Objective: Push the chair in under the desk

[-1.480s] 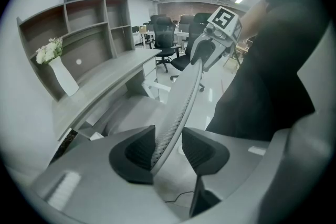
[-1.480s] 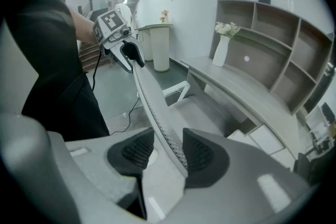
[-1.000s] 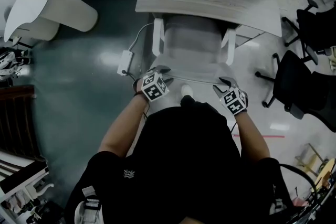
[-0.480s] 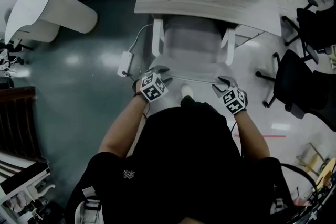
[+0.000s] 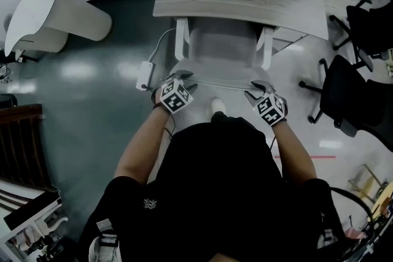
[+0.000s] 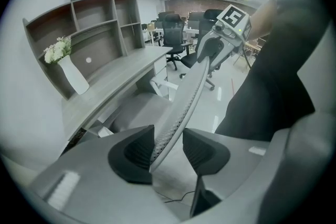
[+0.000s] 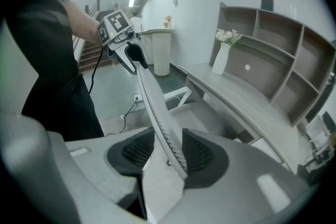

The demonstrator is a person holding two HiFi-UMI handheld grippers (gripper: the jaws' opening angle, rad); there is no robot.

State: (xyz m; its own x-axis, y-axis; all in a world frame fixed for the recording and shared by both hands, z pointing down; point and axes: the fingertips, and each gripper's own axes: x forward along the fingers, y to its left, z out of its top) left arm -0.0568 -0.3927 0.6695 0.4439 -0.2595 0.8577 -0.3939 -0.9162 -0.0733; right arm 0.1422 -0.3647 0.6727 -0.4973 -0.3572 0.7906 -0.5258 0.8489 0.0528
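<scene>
Left tool [image 6: 168, 148]: jaws spread, straddling the top edge of the chair's backrest [image 6: 184, 97]. The mesh lies against the pad on the view's left [image 6: 134, 153], with a clear gap to the other pad. We don't call that a pinch.

Right tool [image 7: 167, 153]: same story. Jaws spread over the backrest edge, mesh against the pad on the view's right [image 7: 202, 155], gap on the other side.

Chair [image 5: 222, 49]: we stand right behind it, one tool at each top corner of the backrest. The seat faces the desk [image 5: 245, 3], its front at the desk's near edge. Both white armrests [image 5: 182, 40] reach about to that edge. The backrest is out on our side.

Head view only: a power strip [image 5: 145, 73] with its cable on the floor left of the chair, a white stand [image 5: 55, 12] well off to the left, black office chairs [image 5: 359, 92] to the right.

Tool views only: which pad touches, and the open compartments of the shelf unit [image 6: 89, 29] at the back of the desk. A white vase of flowers [image 6: 71, 73] stands on the desk in front of it. Each tool view also catches the other tool at the far corner of the backrest.
</scene>
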